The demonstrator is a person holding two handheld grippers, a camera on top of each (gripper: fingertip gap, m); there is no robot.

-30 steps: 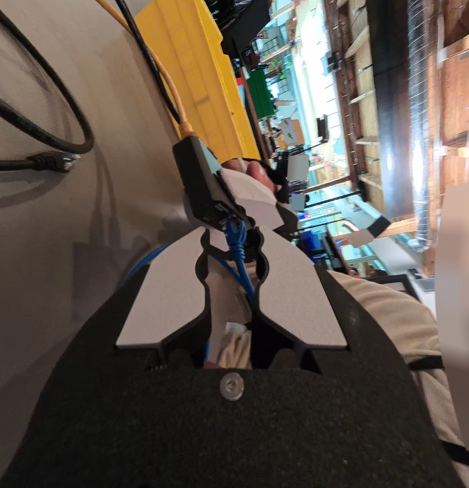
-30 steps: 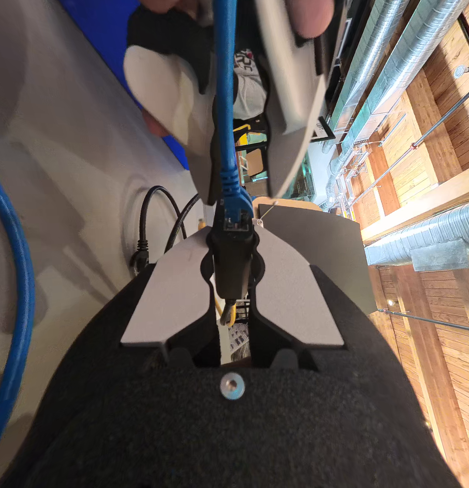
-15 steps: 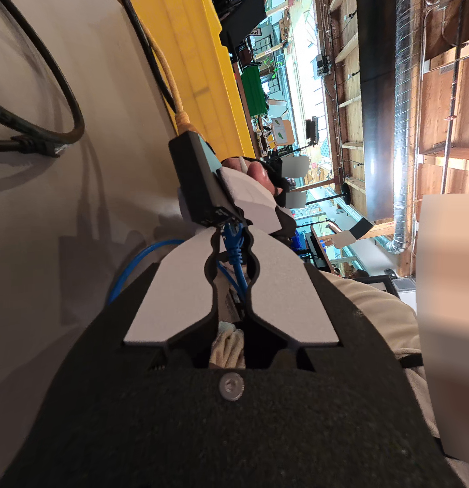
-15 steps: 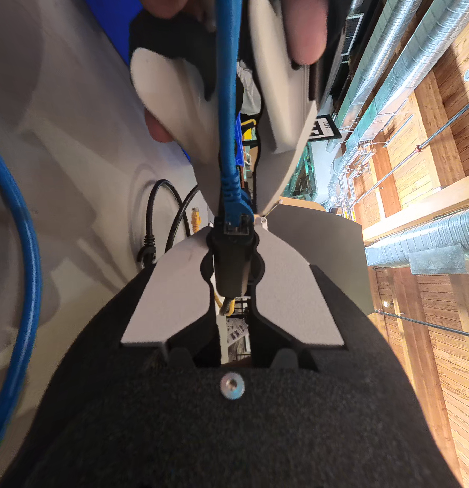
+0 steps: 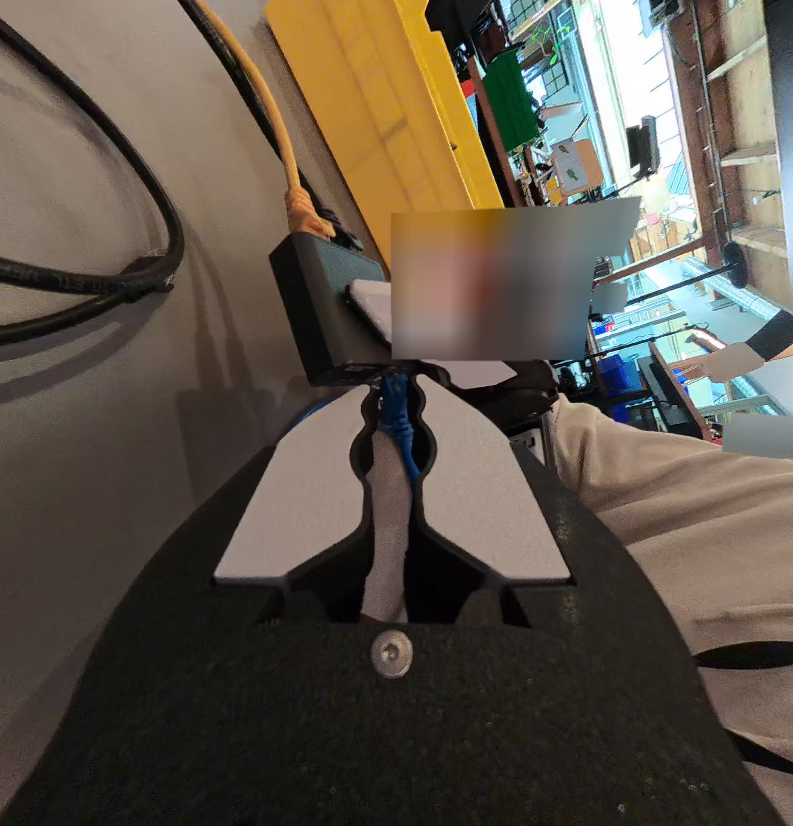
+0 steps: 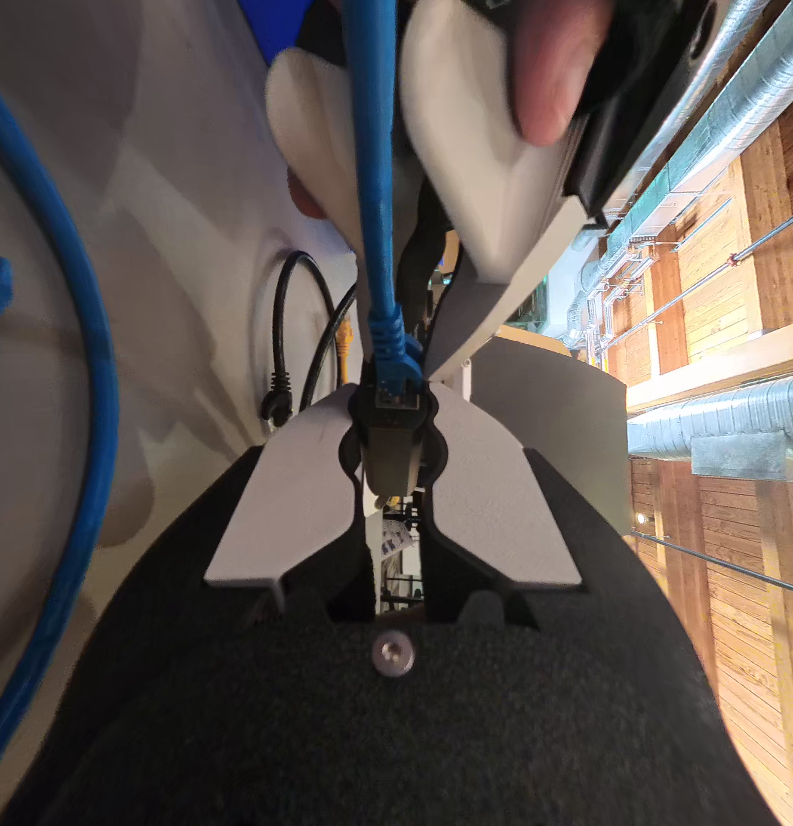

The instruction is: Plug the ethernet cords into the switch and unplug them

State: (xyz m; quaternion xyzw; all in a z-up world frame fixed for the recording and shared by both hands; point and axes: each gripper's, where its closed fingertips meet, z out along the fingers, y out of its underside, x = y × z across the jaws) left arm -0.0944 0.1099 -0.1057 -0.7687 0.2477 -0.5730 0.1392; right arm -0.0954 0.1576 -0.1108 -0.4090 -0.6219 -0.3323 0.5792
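Now the left tool (image 5: 392, 404) pinches the blue ethernet plug (image 6: 392, 357) at the switch (image 6: 392, 440), which the right tool (image 6: 392, 429) clamps; the push should stay straight along the port.

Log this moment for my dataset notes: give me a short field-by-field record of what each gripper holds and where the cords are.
left gripper: shut on blue cord just behind its plug
right gripper: shut on switch, lifted off the table
blue cord plug: at a switch port; whether it is seated, cannot tell
orange cord: plugged into the switch's far end
black cord: loose on table, unplugged
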